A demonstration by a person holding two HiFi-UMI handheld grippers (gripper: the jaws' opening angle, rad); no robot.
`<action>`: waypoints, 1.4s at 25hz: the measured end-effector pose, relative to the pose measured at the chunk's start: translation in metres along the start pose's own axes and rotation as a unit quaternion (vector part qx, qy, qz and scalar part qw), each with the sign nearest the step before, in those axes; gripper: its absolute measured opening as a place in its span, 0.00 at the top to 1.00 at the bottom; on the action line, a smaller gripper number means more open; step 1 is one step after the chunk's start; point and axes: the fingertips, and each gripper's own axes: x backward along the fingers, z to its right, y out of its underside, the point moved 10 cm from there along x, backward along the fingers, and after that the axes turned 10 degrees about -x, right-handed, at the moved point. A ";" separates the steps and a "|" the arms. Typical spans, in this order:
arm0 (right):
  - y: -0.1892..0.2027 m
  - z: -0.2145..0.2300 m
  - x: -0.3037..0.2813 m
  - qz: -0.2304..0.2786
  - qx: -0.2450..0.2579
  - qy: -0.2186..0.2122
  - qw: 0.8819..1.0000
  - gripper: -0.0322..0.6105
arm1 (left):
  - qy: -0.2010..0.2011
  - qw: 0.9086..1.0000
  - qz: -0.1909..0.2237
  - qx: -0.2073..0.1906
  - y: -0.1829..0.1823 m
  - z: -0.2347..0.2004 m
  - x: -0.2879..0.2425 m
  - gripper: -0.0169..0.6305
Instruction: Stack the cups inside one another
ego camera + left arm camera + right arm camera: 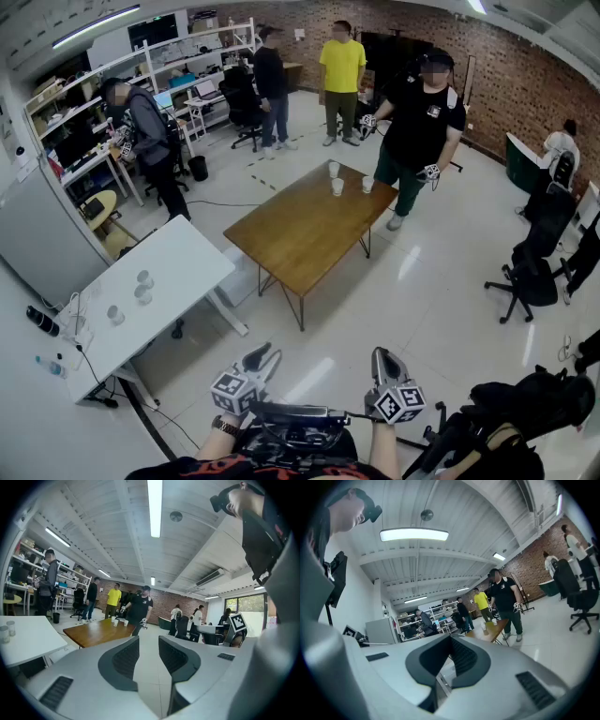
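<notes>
Three white cups (pixel 142 293) stand loosely grouped on the white table (pixel 187 258) at the left. Three more white cups (pixel 337 187) stand near the far end of the wooden table (pixel 300 230) in the middle of the room. Both of my grippers are held low, far from either table. The left gripper (pixel 262 356) (pixel 149 641) is open with nothing between its pads. My right gripper (pixel 382 358) (pixel 451 639) is shut and empty. In the left gripper view the wooden table's cups (pixel 115 622) show small and far off. The right gripper view also shows cups (pixel 483 625) on that table.
A person in black (pixel 422 122) holding grippers stands at the wooden table's far end; others stand further back near shelves (pixel 187 66). Office chairs (pixel 530 272) stand at the right. A dark bag (pixel 525 403) lies at lower right. Tiled floor lies between me and the tables.
</notes>
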 end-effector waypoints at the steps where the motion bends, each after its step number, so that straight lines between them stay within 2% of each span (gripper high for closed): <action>1: -0.002 0.002 0.000 0.002 0.001 0.000 1.000 0.94 | -0.002 1.000 -0.001 0.000 0.000 0.001 0.000 0.77; 9: -0.005 0.000 -0.009 0.004 0.007 -0.003 1.000 0.94 | -0.010 1.000 -0.001 0.014 0.007 -0.007 0.000 0.77; 15: 0.000 -0.016 -0.027 -0.004 0.011 0.003 1.000 0.94 | 0.024 1.000 0.012 0.002 -0.003 -0.023 -0.017 0.77; 18: 0.007 -0.035 -0.053 -0.013 0.013 -0.007 1.000 0.94 | 0.018 1.000 0.020 0.002 -0.005 -0.049 -0.011 0.77; 22: 0.021 -0.080 -0.105 -0.035 0.023 -0.041 0.998 0.94 | -0.024 0.999 0.023 0.011 -0.003 -0.102 0.026 0.77; 28: 0.056 -0.160 -0.193 -0.056 0.044 -0.132 0.989 0.94 | -0.115 0.993 0.035 0.012 0.009 -0.185 0.103 0.77; 31: 0.078 -0.199 -0.243 -0.063 0.040 -0.179 0.981 0.94 | -0.167 0.985 0.042 -0.001 0.008 -0.231 0.142 0.77; 35: 0.113 -0.256 -0.296 -0.083 0.064 -0.236 0.966 0.94 | -0.249 0.967 0.048 0.003 0.022 -0.274 0.206 0.77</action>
